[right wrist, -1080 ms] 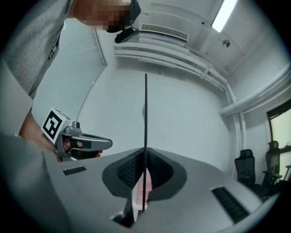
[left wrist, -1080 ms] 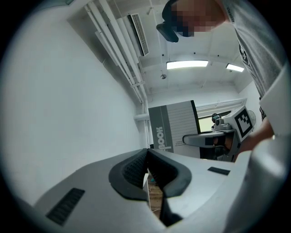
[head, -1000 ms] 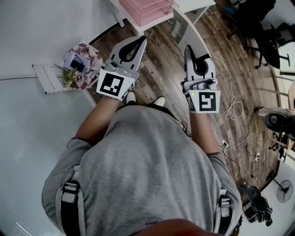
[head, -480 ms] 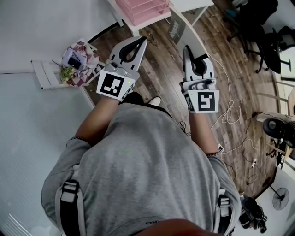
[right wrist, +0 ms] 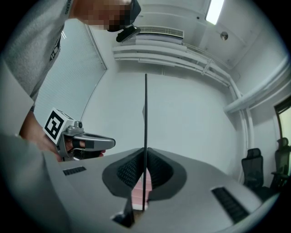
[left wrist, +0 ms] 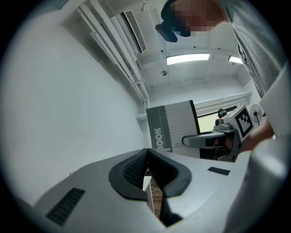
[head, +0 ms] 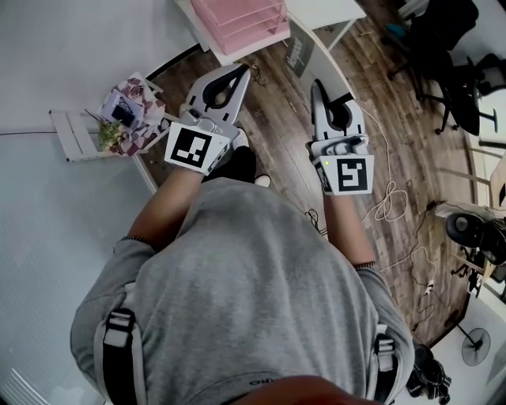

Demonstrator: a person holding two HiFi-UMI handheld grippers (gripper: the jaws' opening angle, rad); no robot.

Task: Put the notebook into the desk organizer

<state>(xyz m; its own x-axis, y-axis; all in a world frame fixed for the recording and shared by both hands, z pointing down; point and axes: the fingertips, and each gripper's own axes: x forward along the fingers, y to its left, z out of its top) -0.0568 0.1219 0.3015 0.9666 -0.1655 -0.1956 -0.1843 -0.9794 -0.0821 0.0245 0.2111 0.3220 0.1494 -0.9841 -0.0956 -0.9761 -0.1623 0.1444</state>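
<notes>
Closest in, my left gripper [left wrist: 147, 152] has its ribbed dark pads meeting at the tips with nothing clamped. Through the gap under them I get a strip of wood floor and a white sliver I cannot identify. My right gripper [right wrist: 145, 152] is clamped on the notebook [left wrist: 175, 127], which from its own camera is only a thin dark line standing upright, edge-on. The left gripper view gives me the cover: grey, with a darker band down one side and a ruled panel. White letters reading "BOOK" run up the band, and anything before them is cut off by the gripper body. Each gripper carries a marker cube [head: 348, 174] printed in black and white squares. Beyond the jaws, at the top of the head view, the pink desk organizer [head: 241, 20] sits on a white bench [head: 324, 9], its stacked trays cropped by the frame edge. The notebook is held short of it, over the wooden floor [head: 277, 134], where loose cables [head: 391, 202] trail.
</notes>
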